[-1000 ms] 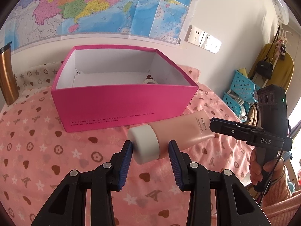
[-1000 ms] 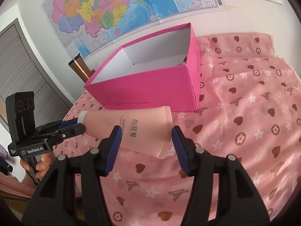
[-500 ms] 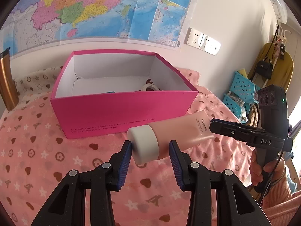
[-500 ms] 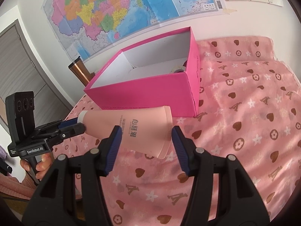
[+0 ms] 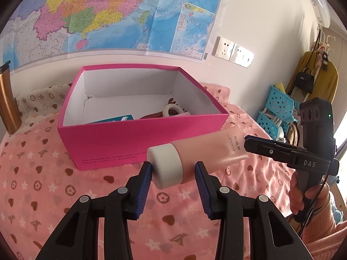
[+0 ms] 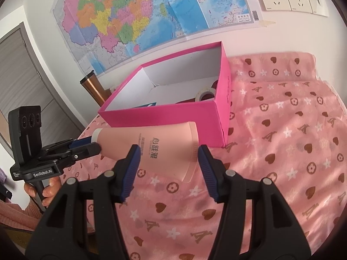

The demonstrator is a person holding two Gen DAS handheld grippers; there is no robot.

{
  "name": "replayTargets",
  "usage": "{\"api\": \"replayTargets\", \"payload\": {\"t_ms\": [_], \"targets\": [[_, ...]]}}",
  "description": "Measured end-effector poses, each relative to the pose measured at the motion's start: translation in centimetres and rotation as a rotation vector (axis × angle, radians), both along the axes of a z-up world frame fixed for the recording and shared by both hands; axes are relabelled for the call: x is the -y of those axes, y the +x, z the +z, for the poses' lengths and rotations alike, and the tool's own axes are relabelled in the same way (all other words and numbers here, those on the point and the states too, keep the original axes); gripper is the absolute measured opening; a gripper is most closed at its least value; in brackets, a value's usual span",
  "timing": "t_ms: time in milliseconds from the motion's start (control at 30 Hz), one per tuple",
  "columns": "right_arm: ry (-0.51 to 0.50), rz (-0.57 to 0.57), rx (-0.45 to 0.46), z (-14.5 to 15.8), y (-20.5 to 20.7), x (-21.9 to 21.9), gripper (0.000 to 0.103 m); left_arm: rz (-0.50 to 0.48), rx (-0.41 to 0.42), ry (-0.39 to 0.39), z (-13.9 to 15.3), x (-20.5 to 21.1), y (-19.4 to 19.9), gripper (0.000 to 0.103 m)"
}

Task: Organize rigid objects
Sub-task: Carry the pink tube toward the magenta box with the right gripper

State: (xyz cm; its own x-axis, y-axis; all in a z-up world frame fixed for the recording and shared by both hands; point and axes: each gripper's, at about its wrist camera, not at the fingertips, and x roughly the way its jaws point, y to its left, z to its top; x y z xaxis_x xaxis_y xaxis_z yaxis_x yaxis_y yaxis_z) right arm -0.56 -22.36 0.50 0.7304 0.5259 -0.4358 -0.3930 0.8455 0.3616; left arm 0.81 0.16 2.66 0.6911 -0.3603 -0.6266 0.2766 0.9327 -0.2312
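Pink tube (image 6: 151, 145) held off the cloth by both grippers

The right gripper (image 6: 167, 149) clamps the tube's flat crimped end; away to its left the left gripper (image 6: 91, 144) pinches the white cap. Just beyond the tube stands the open pink box (image 6: 173, 114), a tape roll (image 6: 205, 94) inside.

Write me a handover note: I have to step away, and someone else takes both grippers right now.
Left gripper: shut on the cap end of the pink tube.
Right gripper: shut on the tube's flat crimped end.
The tube is held in front of the open pink box, not in it.
Done: a tape roll and a teal packet lie in the box.
Left: probably lift the tube over the front wall and set it inside.
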Motion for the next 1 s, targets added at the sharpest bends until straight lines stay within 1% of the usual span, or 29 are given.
{"api": "replayTargets", "payload": {"t_ms": [767,1000], "targets": [[-0.003,0.001,0.035,1.3,0.7,0.4,0.058,0.001,0.035,0.003,1.1,0.1,0.9,0.041],[-0.006,0.004,0.042,1.6,1.1,0.3,0.058,0.007,0.034,-0.005,1.1,-0.1,1.0,0.041]]}}
